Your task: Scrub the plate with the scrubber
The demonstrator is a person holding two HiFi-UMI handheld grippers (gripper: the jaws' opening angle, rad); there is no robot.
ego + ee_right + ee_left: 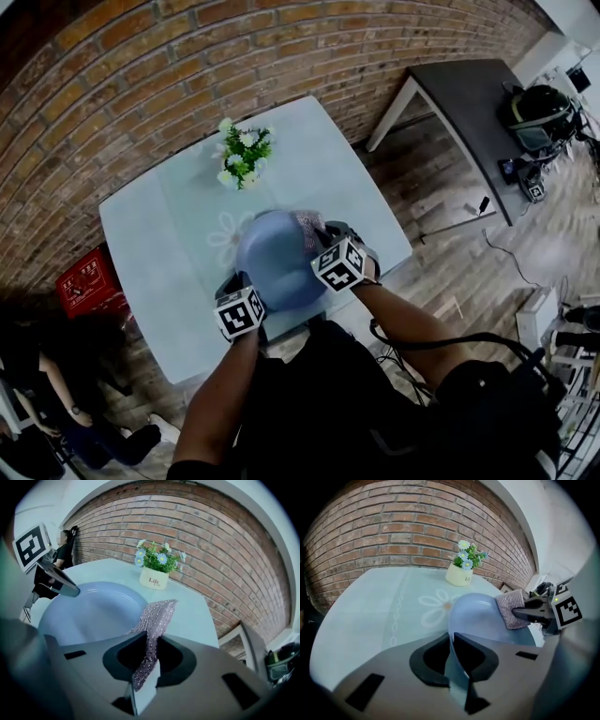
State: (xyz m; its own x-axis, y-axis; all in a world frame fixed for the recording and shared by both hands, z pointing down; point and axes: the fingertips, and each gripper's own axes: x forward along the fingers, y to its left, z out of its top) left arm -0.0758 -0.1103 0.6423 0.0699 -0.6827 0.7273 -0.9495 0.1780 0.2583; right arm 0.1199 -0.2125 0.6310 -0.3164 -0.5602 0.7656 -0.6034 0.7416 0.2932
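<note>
From the head view, a blue plate (274, 258) sits over the near half of the pale surface (150, 225), between the left gripper (249, 286) and the right gripper (317, 239). A red crate (89, 281) with unreadable white print and a dark table (469, 103) show only here.

In the left gripper view, its jaws stand narrow, clamped on the plate's near rim. Across the plate, the right gripper holds a sparkly grey scrubber (512, 609) against the far rim.

In the right gripper view, its jaws pinch the scrubber, which lies over the plate's edge. The flower pot (153, 579) reads "Life". A person (63, 555) by the brick wall (211, 541) shows only here.
</note>
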